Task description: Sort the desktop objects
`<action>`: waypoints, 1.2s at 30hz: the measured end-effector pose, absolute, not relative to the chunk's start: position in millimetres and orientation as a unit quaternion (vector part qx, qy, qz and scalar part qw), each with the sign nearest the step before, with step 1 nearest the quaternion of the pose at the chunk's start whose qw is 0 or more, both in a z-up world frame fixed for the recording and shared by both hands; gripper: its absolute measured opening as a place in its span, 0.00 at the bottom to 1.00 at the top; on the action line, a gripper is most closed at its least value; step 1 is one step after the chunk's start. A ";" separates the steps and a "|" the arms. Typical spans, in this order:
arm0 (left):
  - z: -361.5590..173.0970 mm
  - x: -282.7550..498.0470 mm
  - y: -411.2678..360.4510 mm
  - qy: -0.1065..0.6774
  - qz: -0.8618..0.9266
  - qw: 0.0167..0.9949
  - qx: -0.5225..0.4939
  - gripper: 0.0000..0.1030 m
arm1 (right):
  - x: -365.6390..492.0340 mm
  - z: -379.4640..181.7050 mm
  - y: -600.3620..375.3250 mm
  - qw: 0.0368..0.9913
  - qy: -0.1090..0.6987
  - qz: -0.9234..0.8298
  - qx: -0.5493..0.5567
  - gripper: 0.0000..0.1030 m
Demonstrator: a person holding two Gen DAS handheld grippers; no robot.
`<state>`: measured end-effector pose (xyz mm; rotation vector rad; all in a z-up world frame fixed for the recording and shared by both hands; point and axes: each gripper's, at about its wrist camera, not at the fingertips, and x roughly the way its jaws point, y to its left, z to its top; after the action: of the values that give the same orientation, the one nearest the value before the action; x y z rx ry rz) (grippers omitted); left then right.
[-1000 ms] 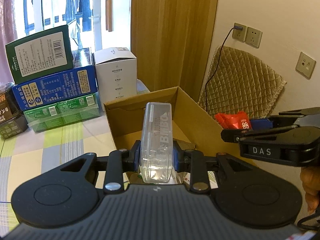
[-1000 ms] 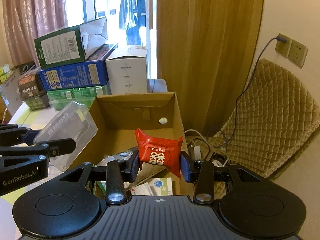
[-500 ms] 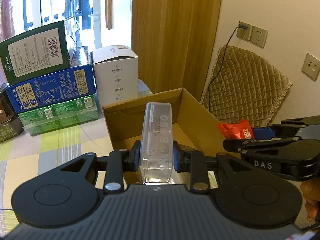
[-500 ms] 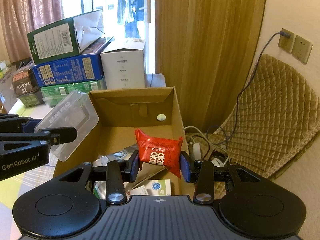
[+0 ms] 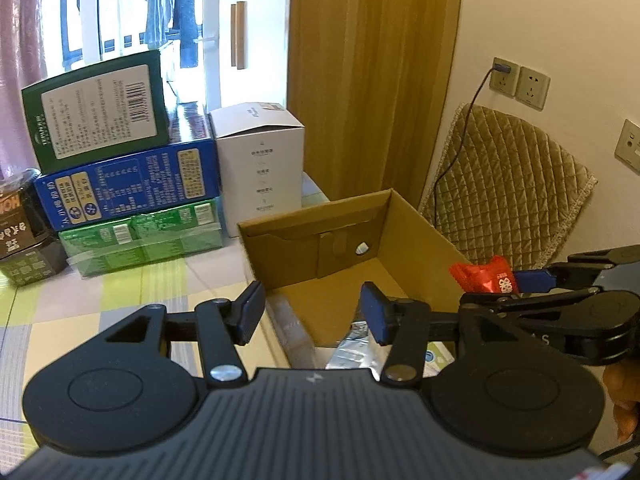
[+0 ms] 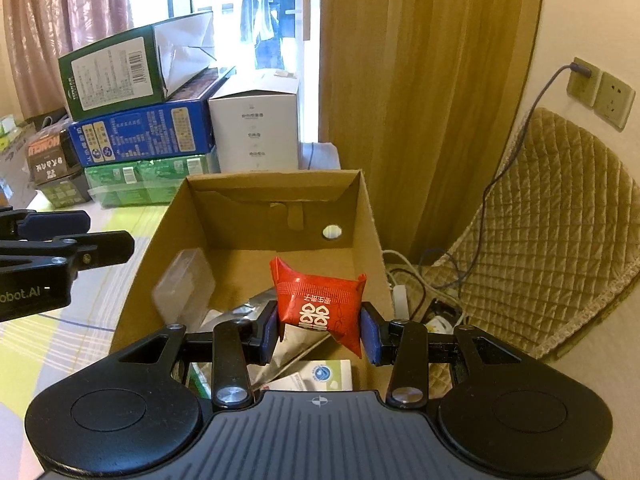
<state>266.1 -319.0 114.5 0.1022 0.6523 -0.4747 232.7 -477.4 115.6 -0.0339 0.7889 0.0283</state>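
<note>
An open cardboard box [image 5: 420, 236] [image 6: 276, 188] stands on the table. My left gripper [image 5: 312, 314] is open over the box's near left corner, holding nothing. The clear plastic case [image 6: 184, 292] lies inside the box against its left wall. My right gripper [image 6: 320, 330] is shut on a red snack packet [image 6: 318, 302] above the box's near end. In the left wrist view that packet [image 5: 486, 276] and the right gripper [image 5: 532, 284] show at the right. The left gripper [image 6: 80, 232] shows at the left of the right wrist view.
Silver foil bags [image 6: 296, 344] and a white carton [image 6: 320, 374] lie in the box. Stacked green and blue boxes [image 5: 128, 184] and a white box [image 5: 260, 168] stand behind it. A quilted cushion [image 6: 552, 232], cables and a power strip [image 6: 400, 296] are at the right, beside a wall with sockets [image 5: 520, 84].
My left gripper has opened and let go of the clear plastic case, which now lies inside the box. The right gripper still holds the red packet over the box.
</note>
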 end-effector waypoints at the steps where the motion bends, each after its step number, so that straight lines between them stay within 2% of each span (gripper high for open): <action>1: 115.1 266.2 -316.5 0.317 -0.229 0.919 0.050 0.46 | 233.1 116.1 -476.1 0.923 0.384 0.015 -0.017 0.38; 16: 112.3 267.0 -292.0 0.319 -0.209 0.923 0.039 0.49 | 239.6 120.4 -455.5 0.923 0.383 0.036 -0.025 0.38; 17: 112.2 266.9 -290.4 0.320 -0.208 0.924 0.038 0.50 | 239.3 120.8 -455.0 0.923 0.382 0.038 -0.025 0.40; 18: 112.0 266.6 -288.7 0.320 -0.207 0.924 0.037 0.54 | 239.8 121.2 -454.4 0.923 0.381 0.041 -0.023 0.47; 19: 111.9 266.2 -287.1 0.320 -0.204 0.925 0.036 0.63 | 240.1 121.6 -454.9 0.924 0.380 0.039 -0.017 0.70; 20: 111.9 265.8 -284.9 0.319 -0.200 0.926 0.036 0.68 | 239.5 122.0 -455.1 0.926 0.376 0.037 -0.012 0.85; 21: 111.6 264.9 -282.9 0.317 -0.196 0.927 0.035 0.75 | 238.4 122.8 -455.1 0.927 0.373 0.038 -0.010 0.86; 30: 110.6 244.4 -258.3 0.322 -0.169 0.931 0.018 0.92 | 222.3 126.2 -453.2 0.924 0.381 0.036 -0.008 0.86; 33: 114.9 230.6 -250.9 0.319 -0.166 0.933 0.013 0.98 | 211.2 130.9 -451.6 0.923 0.383 0.036 -0.007 0.87; 36: 122.4 212.9 -246.0 0.311 -0.167 0.936 0.011 0.99 | 196.2 137.2 -448.8 0.922 0.386 0.037 -0.007 0.89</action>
<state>212.9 -246.0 122.4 0.0224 0.6355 -0.3405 196.2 -448.8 137.2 -0.0150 0.7925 0.0761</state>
